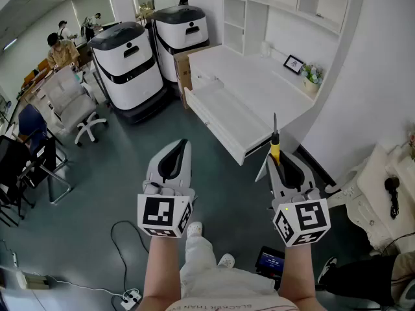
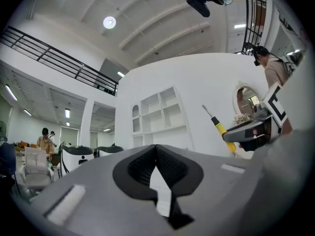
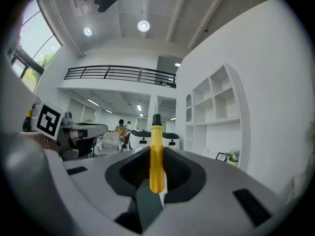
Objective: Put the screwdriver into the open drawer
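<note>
Holding the screwdriver (image 3: pixel 156 149) by its yellow handle, the right gripper (image 1: pixel 276 159) has its fingers closed on the tool. In the head view the black collar and thin metal shaft project past the fingers toward 12 o'clock. The right gripper view shows the butt of the handle seated between the pads, with most of the handle standing forward of them.

The left gripper (image 1: pixel 176 149) lies at 9 o'clock of the right one. Its fingers are drawn together at the tips and nothing is between them.

The open drawer (image 1: pixel 224 118) juts from the white counter (image 1: pixel 249 76) at about 11 o'clock of the screwdriver's tip. It is near the tip but clearly apart from it, so the tool is carried in the air and not yet over the drawer.

Handling, as judged:
- **Weight and stiffness:** the screwdriver looks light and rigid, and should neither bend nor break if set down.
- **Slip:** the handle appears smooth and round, so it may roll or swivel between flat pads.
- **Where to hold:** the handle is the proper place, as the bare shaft is too slender to grip. A hold nearer mid-handle would resist swivelling better than one at the butt.
</note>
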### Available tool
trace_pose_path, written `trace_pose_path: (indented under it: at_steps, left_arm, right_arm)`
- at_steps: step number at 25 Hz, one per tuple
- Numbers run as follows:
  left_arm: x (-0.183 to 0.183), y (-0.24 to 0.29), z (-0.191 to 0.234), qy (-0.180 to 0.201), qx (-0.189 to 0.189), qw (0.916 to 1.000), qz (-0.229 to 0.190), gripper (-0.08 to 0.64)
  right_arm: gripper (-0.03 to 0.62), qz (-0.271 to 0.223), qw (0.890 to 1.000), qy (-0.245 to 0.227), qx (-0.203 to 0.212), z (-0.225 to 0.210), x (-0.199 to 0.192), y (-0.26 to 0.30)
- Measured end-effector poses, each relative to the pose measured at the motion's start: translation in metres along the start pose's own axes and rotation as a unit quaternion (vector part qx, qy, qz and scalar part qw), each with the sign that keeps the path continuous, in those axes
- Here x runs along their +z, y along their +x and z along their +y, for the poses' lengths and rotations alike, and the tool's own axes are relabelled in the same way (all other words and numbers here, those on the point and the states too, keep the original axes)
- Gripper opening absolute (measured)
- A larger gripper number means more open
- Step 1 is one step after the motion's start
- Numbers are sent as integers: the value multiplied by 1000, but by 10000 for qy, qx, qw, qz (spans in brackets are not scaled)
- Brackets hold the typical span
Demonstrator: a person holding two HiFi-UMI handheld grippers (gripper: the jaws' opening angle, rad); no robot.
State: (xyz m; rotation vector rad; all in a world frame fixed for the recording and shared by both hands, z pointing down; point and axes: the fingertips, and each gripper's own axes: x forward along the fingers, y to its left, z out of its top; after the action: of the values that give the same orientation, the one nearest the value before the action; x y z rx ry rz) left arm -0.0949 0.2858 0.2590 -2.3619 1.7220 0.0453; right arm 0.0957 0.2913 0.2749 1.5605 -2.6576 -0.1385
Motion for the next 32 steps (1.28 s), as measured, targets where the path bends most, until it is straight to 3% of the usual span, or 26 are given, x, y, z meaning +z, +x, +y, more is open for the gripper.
trace_pose_path:
  at_steps: [9,16,32]
  left_arm:
    - [7,7,17,53,88,9999,-86,9]
    - [-11,39,23,-38,-14,10000,-23,9]
    - [-47,184,76,-243,-320,9992,-78,9]
  right_arm:
    - [87,-14,9999,56,-114,-10,0,9]
    - [87,-4,9994,257,-221,-28,-7,35]
    - [87,256,9984,182,-473,-90,-15,168]
